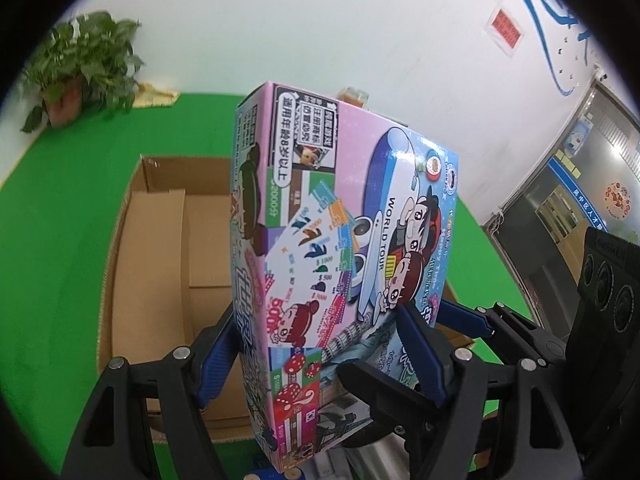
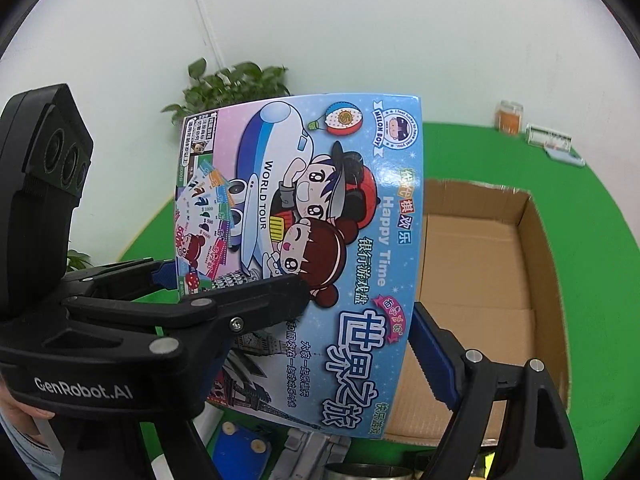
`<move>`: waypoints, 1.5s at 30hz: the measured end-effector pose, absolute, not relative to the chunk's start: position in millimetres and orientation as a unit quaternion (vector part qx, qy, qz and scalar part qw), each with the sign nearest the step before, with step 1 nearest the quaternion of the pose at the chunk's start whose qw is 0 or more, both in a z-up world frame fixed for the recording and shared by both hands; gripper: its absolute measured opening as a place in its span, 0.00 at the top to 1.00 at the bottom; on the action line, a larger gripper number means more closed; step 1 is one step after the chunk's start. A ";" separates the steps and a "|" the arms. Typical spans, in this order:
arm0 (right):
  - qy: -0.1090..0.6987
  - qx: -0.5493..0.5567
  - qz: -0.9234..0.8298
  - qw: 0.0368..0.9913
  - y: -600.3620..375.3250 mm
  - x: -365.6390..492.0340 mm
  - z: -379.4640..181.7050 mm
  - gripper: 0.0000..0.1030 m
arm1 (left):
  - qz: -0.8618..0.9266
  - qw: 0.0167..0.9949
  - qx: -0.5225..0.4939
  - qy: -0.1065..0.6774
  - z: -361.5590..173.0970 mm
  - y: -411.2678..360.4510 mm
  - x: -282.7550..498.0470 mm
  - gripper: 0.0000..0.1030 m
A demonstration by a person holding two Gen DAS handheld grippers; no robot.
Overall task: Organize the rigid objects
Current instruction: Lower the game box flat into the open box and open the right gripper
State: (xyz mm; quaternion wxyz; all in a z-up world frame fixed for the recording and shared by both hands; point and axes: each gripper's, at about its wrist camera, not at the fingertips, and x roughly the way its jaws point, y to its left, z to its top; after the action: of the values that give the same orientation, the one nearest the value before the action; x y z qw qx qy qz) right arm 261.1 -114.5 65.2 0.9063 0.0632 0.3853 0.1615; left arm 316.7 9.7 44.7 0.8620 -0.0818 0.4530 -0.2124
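Game box point(image 1: 320, 240) before carton point(image 1: 168, 240); plant point(image 1: 80, 64) behind carton.

A colourful board-game box point(image 2: 316, 248) stands upright between the blue pads of the right gripper point(image 2: 320, 344), with the left gripper point(image 2: 224, 292) clamped on its left edge. Beyond and to the right an open cardboard carton point(image 2: 536, 248) sits on the green table point(image 2: 600, 220). A potted plant point(image 2: 236, 84) stands far left by the white wall.
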 end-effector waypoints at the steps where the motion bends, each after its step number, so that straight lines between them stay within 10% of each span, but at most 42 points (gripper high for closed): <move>1: 0.392 0.065 0.161 0.903 -113.3 266.3 56.7 0.19 | -0.210 0.859 -0.083 0.460 38.1 8.9 319.4 0.26; 22: 0.498 0.149 0.189 0.833 -120.8 348.4 -76.9 0.26 | -0.154 0.820 -0.046 0.550 -30.1 8.7 344.6 0.31; 33: 0.527 0.146 0.186 0.816 -110.5 364.2 -95.5 0.40 | -0.135 0.813 -0.063 0.563 -42.0 35.8 339.8 0.43; 35: 0.527 0.134 0.180 0.819 -107.1 366.9 -95.2 0.58 | -0.138 0.813 -0.067 0.562 -39.5 39.6 335.0 0.45; 45: 0.553 0.143 0.187 0.800 -105.3 382.3 -97.3 0.57 | -0.138 0.838 -0.064 0.524 -13.5 59.2 309.5 0.49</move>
State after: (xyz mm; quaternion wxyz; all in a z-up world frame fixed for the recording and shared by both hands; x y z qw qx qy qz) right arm 382.3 -105.3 -97.3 0.7996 0.1425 0.5528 0.1865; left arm 309.5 59.2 -13.5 0.8382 -0.0638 0.5237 -0.1385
